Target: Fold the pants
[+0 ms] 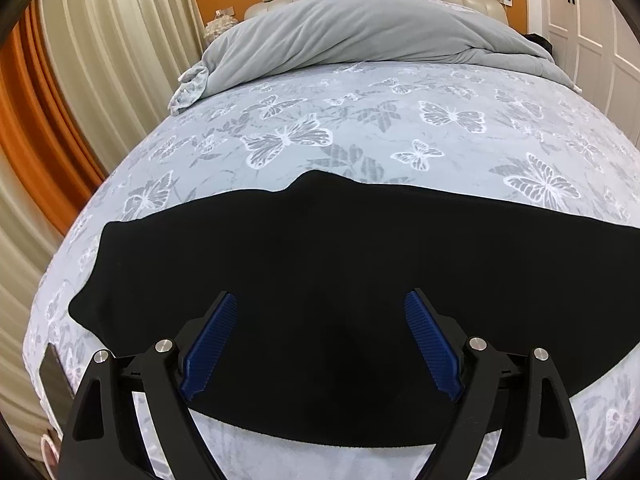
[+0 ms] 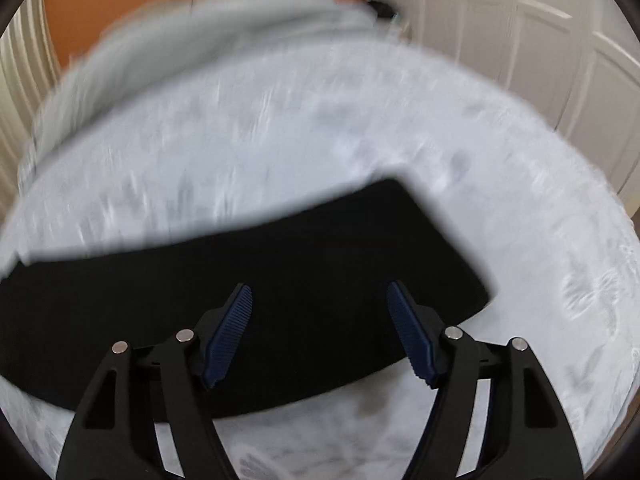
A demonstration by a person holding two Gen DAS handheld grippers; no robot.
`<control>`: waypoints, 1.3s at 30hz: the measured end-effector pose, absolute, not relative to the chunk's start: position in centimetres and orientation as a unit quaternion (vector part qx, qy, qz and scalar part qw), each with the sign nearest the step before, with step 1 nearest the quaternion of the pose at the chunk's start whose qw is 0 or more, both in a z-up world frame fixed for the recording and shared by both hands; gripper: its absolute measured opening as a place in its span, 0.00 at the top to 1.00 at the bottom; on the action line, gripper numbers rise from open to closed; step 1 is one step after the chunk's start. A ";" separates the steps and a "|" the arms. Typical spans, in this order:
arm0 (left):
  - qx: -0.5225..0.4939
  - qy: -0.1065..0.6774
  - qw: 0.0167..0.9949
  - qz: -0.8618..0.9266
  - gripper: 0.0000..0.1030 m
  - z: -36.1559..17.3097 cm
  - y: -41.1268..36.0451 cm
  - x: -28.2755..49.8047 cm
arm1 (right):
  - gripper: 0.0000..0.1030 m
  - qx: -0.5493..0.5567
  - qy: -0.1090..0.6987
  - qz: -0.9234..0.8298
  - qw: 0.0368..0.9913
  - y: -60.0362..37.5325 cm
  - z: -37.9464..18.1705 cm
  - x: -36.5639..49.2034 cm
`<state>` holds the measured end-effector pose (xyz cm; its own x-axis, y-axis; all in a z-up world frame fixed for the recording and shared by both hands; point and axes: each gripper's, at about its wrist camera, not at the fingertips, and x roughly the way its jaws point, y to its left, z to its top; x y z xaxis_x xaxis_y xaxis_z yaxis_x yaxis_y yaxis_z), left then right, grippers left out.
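Black pants (image 1: pixel 320 272) lie flat on the bed (image 1: pixel 360 128), on the butterfly-print sheet, along the near edge and running left to right. In the left wrist view they show as a broad dark band with a small bump on the far edge; the wide end sits at the left, and the cloth runs out of frame on the right. In the right wrist view the pants (image 2: pixel 256 280) end in a squared-off corner at the right, with bare sheet beyond it. The shape reads as one long strip, so judging by that the legs are probably already laid one over the other lengthwise; seams and layers cannot be told on the black fabric. What is left, likely: fold the strip across its length once or twice into a compact stack. Left gripper (image 1: pixel 320 312) is spread wide, hovering above the middle of the cloth, nothing between its blue pads. Right gripper (image 2: pixel 319 300) also spread, somewhat less wide, nothing clamped, hanging over the right part of the strip near the squared end; that view is motion-blurred. A grey duvet (image 1: pixel 360 36) is bunched at the far end of the bed, well apart from the pants. Neither gripper has hold of cloth now.
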<state>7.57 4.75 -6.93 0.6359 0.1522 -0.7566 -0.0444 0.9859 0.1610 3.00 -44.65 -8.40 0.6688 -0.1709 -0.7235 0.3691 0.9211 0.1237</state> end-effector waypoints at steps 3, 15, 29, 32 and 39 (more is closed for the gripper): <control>0.054 0.423 0.903 0.054 0.18 -6.7 5.0 7.6 | 0.24 0.174 0.367 -0.202 0.891 -48.8 -8.8 1.3; 0.061 0.430 0.899 0.057 0.18 -7.4 4.6 7.8 | 0.45 0.212 0.394 -0.195 0.873 -52.4 -13.4 2.5; 0.036 0.437 0.897 0.059 0.18 -7.0 6.1 8.2 | 0.80 0.252 0.277 -0.054 0.926 -45.2 -3.6 2.7; 0.025 0.440 0.896 0.060 0.18 -6.8 6.8 8.1 | 0.80 0.232 0.257 0.003 0.938 -40.4 -0.8 3.1; 0.005 0.429 0.900 0.079 0.18 -5.6 9.8 7.6 | 0.80 0.193 0.252 0.131 0.939 -27.5 1.9 5.5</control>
